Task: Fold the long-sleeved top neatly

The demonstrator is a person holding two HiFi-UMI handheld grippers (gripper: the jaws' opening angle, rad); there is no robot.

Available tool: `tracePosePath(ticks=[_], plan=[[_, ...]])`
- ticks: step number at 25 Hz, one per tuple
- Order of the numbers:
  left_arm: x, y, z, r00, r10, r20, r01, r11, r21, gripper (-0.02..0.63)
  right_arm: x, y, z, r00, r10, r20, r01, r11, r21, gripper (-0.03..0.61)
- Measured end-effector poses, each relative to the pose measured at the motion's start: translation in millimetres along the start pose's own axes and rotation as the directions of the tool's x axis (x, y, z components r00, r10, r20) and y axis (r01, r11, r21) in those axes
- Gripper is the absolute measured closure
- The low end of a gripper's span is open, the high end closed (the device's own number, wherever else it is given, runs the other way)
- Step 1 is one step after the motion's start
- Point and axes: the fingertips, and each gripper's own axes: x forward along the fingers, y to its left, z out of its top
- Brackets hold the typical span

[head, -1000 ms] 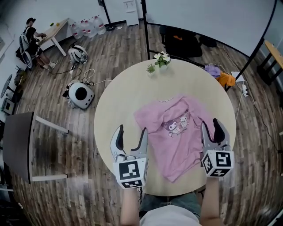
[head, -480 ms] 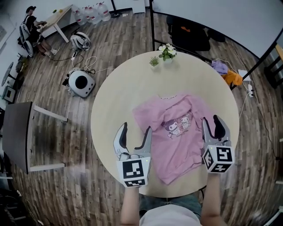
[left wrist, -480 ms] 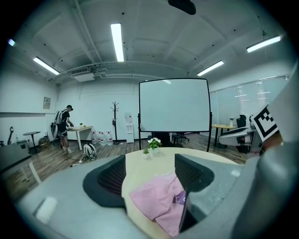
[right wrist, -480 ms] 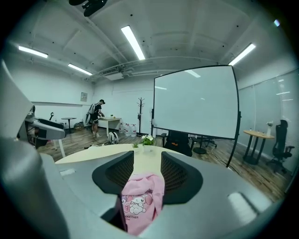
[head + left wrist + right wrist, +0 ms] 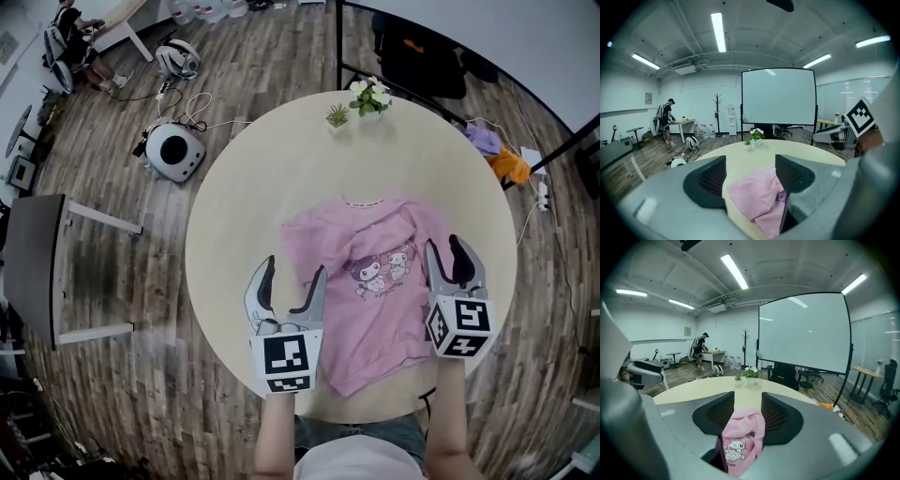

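Hidden: sleeves of pink top hard to make out; right edge behind right gripper.
Top: rumpled, cartoon print up, on tabletop.
Jaws: released on left gripper and right alike.

Place: an open office or meeting room is showing here.
Wall: a large projection screen is standing on a dark frame at the far side.
Ceiling: long tube lights are glowing overhead.
Floor: wood planks are running under a round table.
Corner: a person is standing at a desk, with water bottles and a coat stand nearby.
Side: an office chair is sitting by the glass wall.
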Motion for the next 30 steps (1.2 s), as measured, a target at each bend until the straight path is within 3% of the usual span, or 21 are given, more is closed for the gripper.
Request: tracePosePath(ticks=[12,30], plan=[[38,1,-30,0.996,-0.031,-0.089,0.03,1.0,-0.009,0.299,71,13,-41,0.982,0.09,-0.165,-0.101,0.993,-0.061,0.377],[74,12,-60,0.985,-0.057,-0.16,0.054,0.998,-0.027,0.299,136,10,-108,0.901,0.14,-0.412,-0.221,0.963,-0.155,0.406]])
